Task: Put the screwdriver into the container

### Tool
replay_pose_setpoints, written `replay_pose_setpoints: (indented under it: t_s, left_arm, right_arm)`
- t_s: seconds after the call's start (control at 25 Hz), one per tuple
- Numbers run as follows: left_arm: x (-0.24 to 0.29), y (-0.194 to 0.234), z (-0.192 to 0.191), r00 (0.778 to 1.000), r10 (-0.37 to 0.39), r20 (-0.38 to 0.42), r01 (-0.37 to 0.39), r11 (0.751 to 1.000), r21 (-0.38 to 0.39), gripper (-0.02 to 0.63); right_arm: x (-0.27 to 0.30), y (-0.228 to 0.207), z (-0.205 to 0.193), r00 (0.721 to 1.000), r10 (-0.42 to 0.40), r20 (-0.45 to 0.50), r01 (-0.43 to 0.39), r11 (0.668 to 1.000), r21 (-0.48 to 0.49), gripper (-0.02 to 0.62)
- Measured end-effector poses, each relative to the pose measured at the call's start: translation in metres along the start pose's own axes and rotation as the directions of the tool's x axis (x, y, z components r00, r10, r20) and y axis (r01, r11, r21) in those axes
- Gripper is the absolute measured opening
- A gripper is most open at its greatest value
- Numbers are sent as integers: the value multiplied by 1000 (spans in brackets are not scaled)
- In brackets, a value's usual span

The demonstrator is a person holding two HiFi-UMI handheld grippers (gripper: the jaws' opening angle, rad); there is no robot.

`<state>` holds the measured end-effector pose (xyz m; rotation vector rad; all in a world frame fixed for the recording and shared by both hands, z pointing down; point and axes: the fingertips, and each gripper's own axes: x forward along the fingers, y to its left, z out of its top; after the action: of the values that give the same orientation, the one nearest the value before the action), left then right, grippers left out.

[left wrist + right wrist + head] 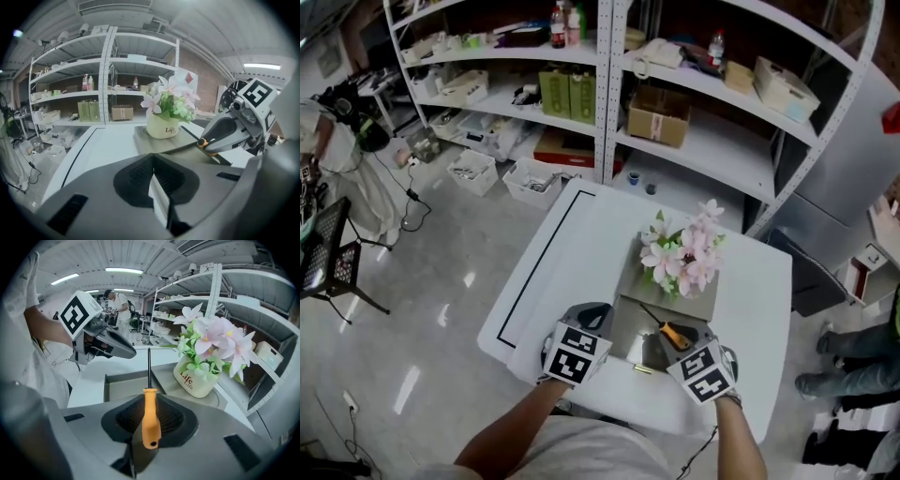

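Note:
An orange-handled screwdriver [151, 416] with a thin black shaft is clamped by its handle in my right gripper [147, 437], the shaft pointing straight ahead. In the head view the screwdriver [674, 335] hangs over the near, open part of the grey container [628, 349]. That open compartment [123, 385] lies just ahead of the shaft's tip. My left gripper [157, 187] has its jaws together with nothing between them. It hovers at the container's near left corner [592, 317]. In the left gripper view the right gripper [225, 133] shows at the right.
A cream pot of pink flowers [682, 255] stands on the container's far, covered part. The white table [572, 253] has a black line along its left side. White shelving [609, 94] with boxes stands behind. A person's legs [853, 370] show at the right.

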<state>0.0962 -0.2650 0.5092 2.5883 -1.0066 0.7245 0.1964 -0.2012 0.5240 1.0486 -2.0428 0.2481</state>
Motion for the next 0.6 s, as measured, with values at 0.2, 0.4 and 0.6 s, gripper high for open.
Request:
replay_pose_setpoints:
  t_s: [0.2, 0.4, 0.6]
  left_arm:
    - [-1, 6, -8, 999, 49, -9, -49, 998, -26, 5]
    - [-4, 7, -17, 996, 84, -24, -86, 995, -55, 5]
    - [-8, 11, -23, 992, 120, -29, -122, 990, -75, 5]
  right_arm:
    - [17, 2, -9, 994, 73, -87, -80, 994, -75, 80]
    - [26, 9, -15, 980, 120, -157, -142, 981, -131, 80]
    - [38, 14, -25, 960, 151, -235, -196, 963, -186, 80]
